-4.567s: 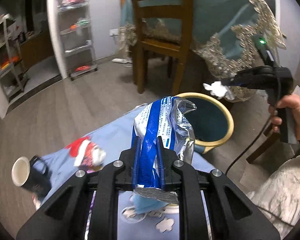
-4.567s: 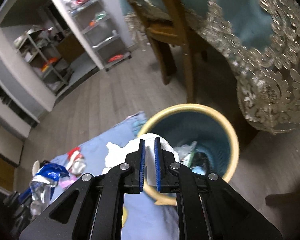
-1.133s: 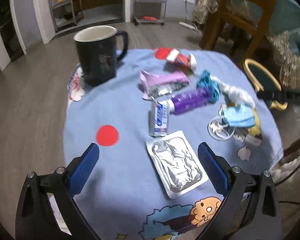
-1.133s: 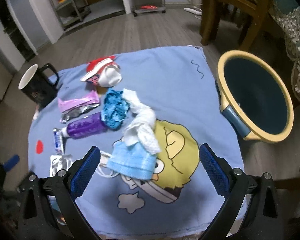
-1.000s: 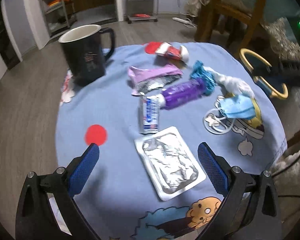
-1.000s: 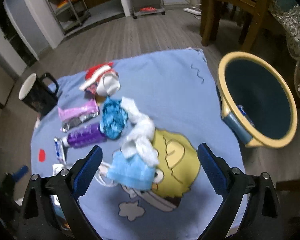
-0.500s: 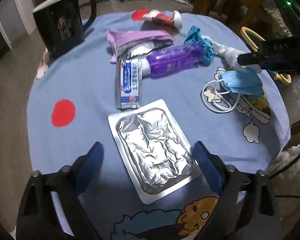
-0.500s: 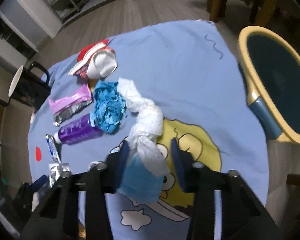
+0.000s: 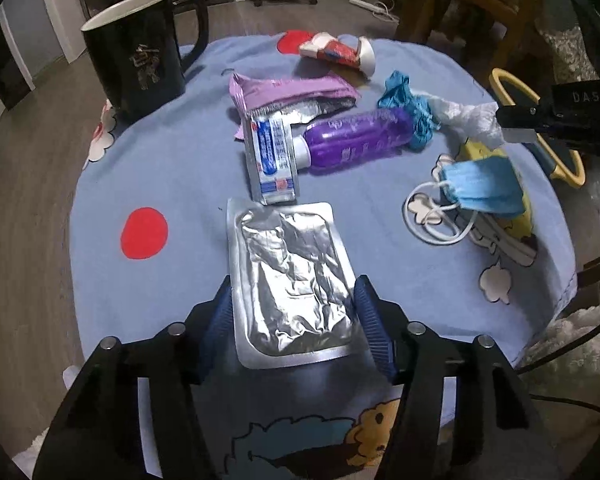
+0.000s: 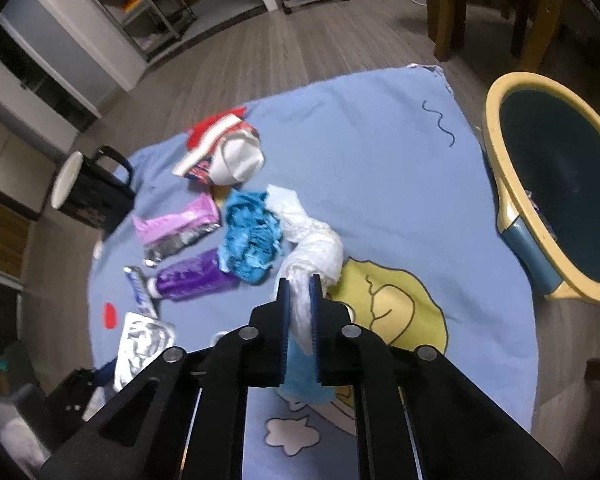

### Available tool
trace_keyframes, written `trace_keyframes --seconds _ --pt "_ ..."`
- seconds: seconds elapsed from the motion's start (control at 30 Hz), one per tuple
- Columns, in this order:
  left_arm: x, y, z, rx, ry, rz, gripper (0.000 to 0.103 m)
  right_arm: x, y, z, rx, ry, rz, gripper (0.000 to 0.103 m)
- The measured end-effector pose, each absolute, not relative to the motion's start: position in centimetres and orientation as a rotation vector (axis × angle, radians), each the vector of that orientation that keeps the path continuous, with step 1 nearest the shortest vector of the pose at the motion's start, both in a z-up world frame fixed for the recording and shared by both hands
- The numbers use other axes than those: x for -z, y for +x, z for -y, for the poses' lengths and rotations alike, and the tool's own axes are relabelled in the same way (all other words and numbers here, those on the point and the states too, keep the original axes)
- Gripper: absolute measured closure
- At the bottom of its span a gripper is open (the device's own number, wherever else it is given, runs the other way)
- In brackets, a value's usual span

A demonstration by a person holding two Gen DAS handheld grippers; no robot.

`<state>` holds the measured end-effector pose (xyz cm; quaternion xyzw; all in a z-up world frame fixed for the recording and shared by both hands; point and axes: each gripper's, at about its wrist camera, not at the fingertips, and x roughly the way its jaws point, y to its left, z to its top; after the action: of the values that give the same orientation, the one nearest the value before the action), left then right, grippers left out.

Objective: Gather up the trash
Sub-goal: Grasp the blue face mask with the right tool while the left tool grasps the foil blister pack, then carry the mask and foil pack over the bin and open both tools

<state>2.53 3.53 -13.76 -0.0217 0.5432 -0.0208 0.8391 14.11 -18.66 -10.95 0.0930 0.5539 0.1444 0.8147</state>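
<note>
A silver foil packet (image 9: 288, 276) lies flat on the blue cartoon cloth (image 9: 188, 168). My left gripper (image 9: 294, 316) straddles its near end. The jaws are closing and the blue pads (image 9: 222, 312) meet both long edges. My right gripper (image 10: 298, 312) is shut on one end of a twisted white tissue (image 10: 316, 244), which still rests on the cloth. The left wrist view shows that right gripper (image 9: 508, 126) pinching the tissue (image 9: 468, 114). A yellow-rimmed blue bin (image 10: 496, 128) stands on the floor off the cloth's right edge.
Other litter on the cloth: a purple bottle (image 9: 360, 136), a blue-white sachet (image 9: 274, 160), a purple wrapper (image 9: 292, 92), a crumpled blue wad (image 10: 248, 236), a blue face mask (image 9: 484, 184) and a crushed red-white cup (image 10: 228, 152). A black mug (image 9: 140, 52) stands far left. Chair legs rise behind.
Both grippers have gone from wide open to closed. The left one came down around the foil packet. The right one dropped onto the white tissue and shut on it.
</note>
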Motion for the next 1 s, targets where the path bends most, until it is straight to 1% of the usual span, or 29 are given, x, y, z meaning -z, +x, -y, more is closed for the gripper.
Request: trace_keyframes --seconds 0.03,0.13,0.33,0.5,0.8,1.0 --pt "13.5 2.5 -3.6 0.046 -0.055 -1.148 0.074 10.5 14.1 18.7 -0.312 0.203 -1.173 0.093" --pt "12.3 2.3 -3.5 0.067 -0.093 -1.139 0.084 8.6 14.0 18.6 -0.353 0.234 -1.125 0.095" --pt "12.5 2.2 -4.0 0.059 -0.113 -1.139 0.085 6.5 14.1 18.8 -0.363 0.244 -1.063 0.095" --pt "11.0 2.2 -3.0 0.084 -0.065 -1.095 0.094 5.2 14.0 19.1 -0.36 0.233 -1.035 0.095" --pt "7.7 2.1 -1.2 0.138 -0.006 -1.004 0.094 1.4 13.9 20.4 -0.349 0.179 -0.954 0.095" --pt "4.2 2.8 0.9 0.186 0.058 -0.923 0.094 -2.3 14.5 25.2 -0.34 0.273 -0.897 0.095"
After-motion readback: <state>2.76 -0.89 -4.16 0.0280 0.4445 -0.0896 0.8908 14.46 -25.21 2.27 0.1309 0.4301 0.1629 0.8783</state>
